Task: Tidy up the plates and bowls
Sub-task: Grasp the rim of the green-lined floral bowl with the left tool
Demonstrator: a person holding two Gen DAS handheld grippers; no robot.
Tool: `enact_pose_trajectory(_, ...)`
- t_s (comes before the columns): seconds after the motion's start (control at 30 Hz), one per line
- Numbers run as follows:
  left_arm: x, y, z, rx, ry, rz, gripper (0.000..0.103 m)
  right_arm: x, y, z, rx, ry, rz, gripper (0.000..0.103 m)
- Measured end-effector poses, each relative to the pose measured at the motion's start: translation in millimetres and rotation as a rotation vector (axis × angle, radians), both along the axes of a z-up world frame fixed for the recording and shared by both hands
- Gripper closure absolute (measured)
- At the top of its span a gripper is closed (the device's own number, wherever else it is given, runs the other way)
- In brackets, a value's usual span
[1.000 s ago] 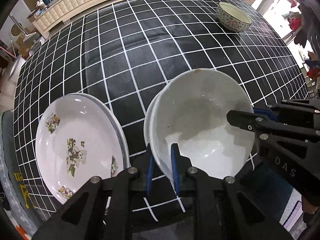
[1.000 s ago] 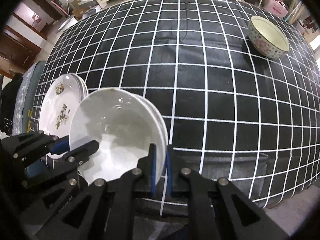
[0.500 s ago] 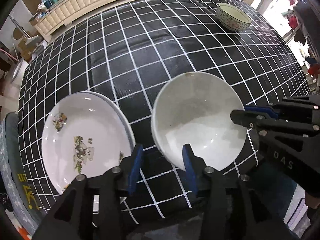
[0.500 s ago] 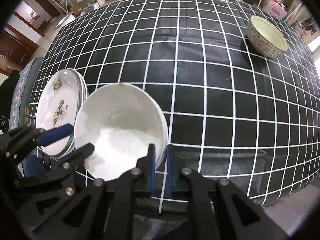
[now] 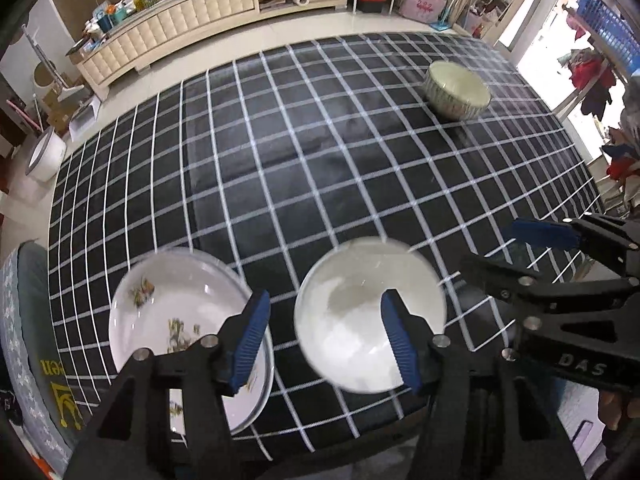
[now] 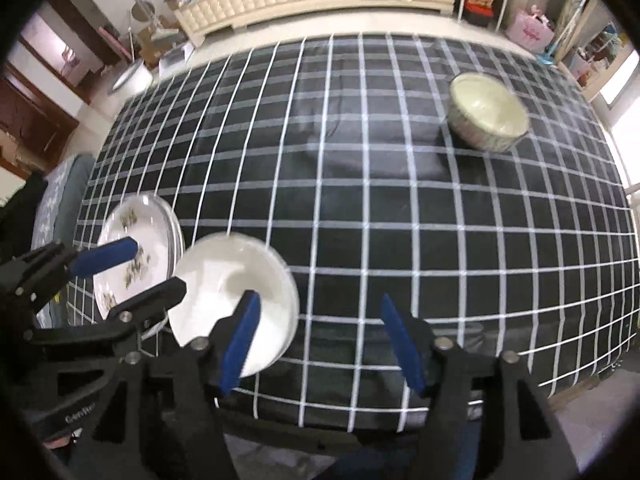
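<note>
White bowls [image 5: 368, 320] sit stacked at table's [image 5: 320, 184] near edge beside plates [image 5: 176, 312]; both our grippers, left [image 5: 324, 336] & right [image 6: 320, 340], gape wide, empty. Next, probably: fetch far patterned bowl [image 6: 486, 118].

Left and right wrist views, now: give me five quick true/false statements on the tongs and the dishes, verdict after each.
1. The left tongs are open and hold nothing. True.
2. The right tongs are clamped on the rim of the white bowl. False: they are open, and the bowl sits free on the checked tablecloth.
3. The flowered plate lies left of the white bowl. True.
4. The patterned bowl is stacked inside the white bowl. False: it stands alone at the far right of the table.
5. The flowered plate is a single plate. False: a second rim shows beneath it in the right wrist view.
</note>
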State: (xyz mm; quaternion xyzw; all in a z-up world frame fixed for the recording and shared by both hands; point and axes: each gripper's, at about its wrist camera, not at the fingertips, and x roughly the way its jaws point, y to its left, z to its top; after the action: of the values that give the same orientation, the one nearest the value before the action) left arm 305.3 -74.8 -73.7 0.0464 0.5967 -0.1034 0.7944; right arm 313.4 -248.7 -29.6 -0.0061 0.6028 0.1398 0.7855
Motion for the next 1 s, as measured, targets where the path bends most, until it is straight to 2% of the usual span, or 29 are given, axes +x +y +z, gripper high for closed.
enact_pose_trajectory(0.07,11,-6,6,-0.009,-0.01,0.004,0.047,7,-11,8,0.003,-0.02,-0.024,0.025)
enact_pose_trajectory(0.17,31,-16,12,-0.007,-0.014,0.019,0.047,21,-28,16,-0.007,-0.028,-0.051,0.024)
enact_pose_trajectory(0.33,67,-40,30,-0.056,-0.026,0.003,0.047,46,-57,30,-0.026,-0.051,-0.088,0.023)
enact_pose_trajectory(0.53,108,-81,52,-0.038,-0.066,-0.05,0.047,79,-94,44,-0.011,-0.087,-0.157,0.022)
enact_pose_trajectory(0.6,120,-93,54,-0.022,-0.083,-0.07,0.039,91,-104,44,-0.011,-0.09,-0.17,0.022)
enact_pose_trajectory(0.63,127,-99,54,-0.015,-0.092,-0.077,0.035,96,-107,43,-0.015,-0.09,-0.175,0.022)
enact_pose_trajectory(0.83,168,-125,40,-0.034,-0.078,-0.083,0.035,128,-135,29,-0.035,-0.083,-0.207,0.022)
enact_pose_trajectory(1.0,201,-148,14,-0.012,-0.049,-0.099,0.035,153,-151,16,-0.072,-0.099,-0.212,0.022)
